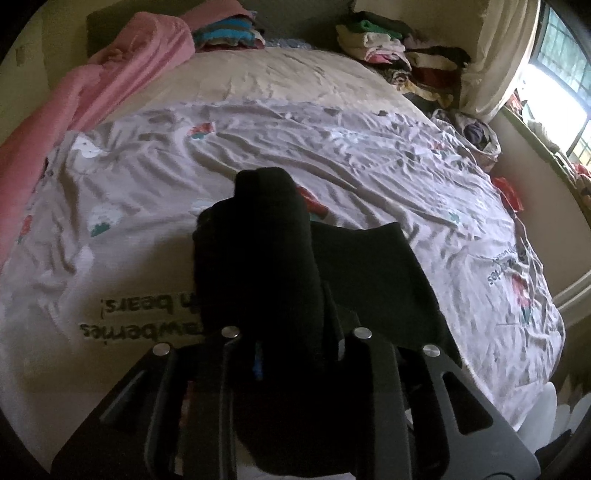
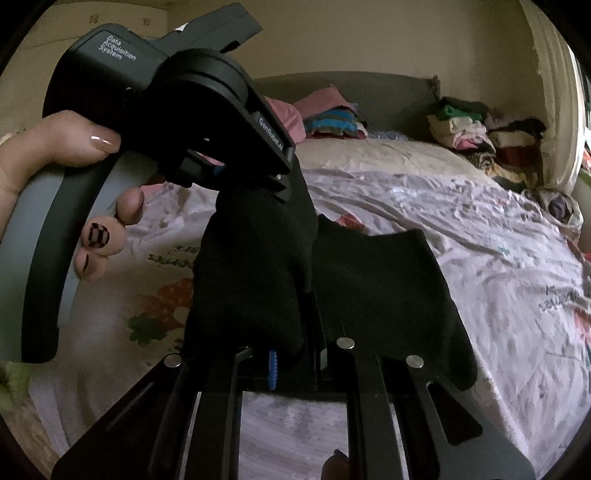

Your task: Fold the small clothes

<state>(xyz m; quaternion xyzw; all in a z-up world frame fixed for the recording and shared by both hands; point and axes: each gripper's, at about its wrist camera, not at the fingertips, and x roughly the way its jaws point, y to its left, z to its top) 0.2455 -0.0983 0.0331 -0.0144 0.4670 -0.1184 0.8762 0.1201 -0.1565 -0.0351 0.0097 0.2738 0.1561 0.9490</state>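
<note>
A small black garment hangs in the air over the bed, gripped at two places. In the left wrist view it drapes over my left gripper and hides the fingers. The right wrist view shows my left gripper coming in from the upper left, held by a person's hand, its tips pinching the top of the black garment. My right gripper is shut on the lower part of the same cloth, whose loose flap spreads to the right above the sheet.
The bed carries a wrinkled white printed sheet and a beige cover. A pink blanket lies along the left side. Stacks of folded clothes sit at the headboard. A bright window is on the right.
</note>
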